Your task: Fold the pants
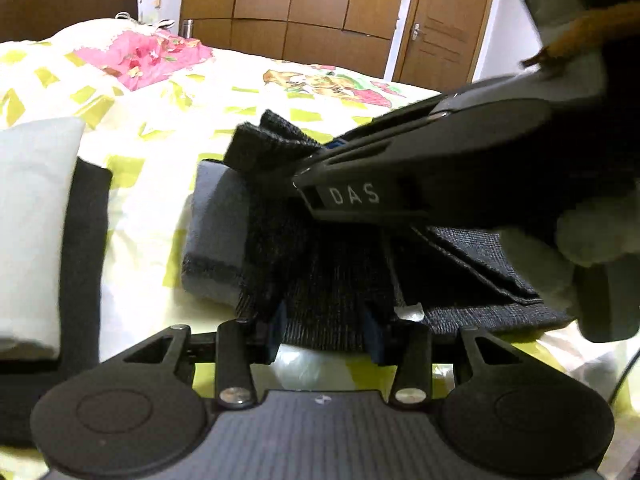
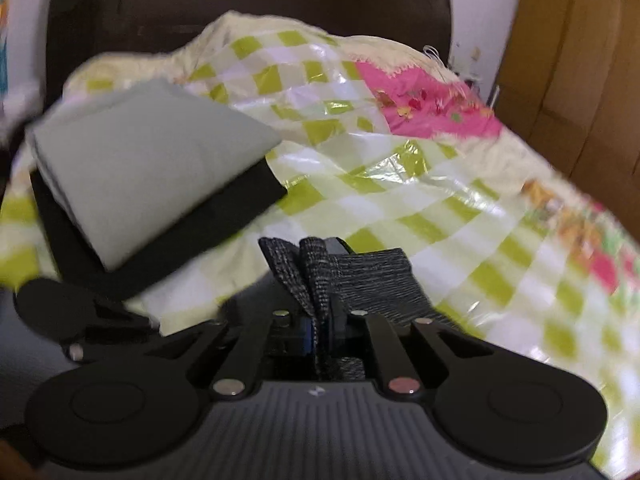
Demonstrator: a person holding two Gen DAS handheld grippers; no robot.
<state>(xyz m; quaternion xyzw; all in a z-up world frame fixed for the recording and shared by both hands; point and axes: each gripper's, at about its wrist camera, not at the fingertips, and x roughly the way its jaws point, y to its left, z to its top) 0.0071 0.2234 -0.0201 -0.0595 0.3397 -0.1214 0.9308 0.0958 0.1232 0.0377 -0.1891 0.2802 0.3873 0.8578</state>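
Observation:
Dark grey knit pants (image 1: pixel 320 280) lie partly folded on the bed, with a lighter grey waistband (image 1: pixel 216 220) at the left. My left gripper (image 1: pixel 326 332) is open, its blue-padded fingers (image 1: pixel 276 332) spread on either side of the pants' near edge. My right gripper (image 1: pixel 312 160) reaches in from the right in the left wrist view and pinches a bunched fold of the pants. In the right wrist view, the right gripper (image 2: pixel 320 320) is shut on that fold of pants (image 2: pixel 316 276), lifted above the bed.
A folded pale grey garment (image 2: pixel 144 184) sits on a folded black one (image 2: pixel 192 240) to the left on the bed, also in the left wrist view (image 1: pixel 32 220). The bed has a yellow-green checked cover (image 2: pixel 400 208). Wooden wardrobe and door (image 1: pixel 436 28) stand behind.

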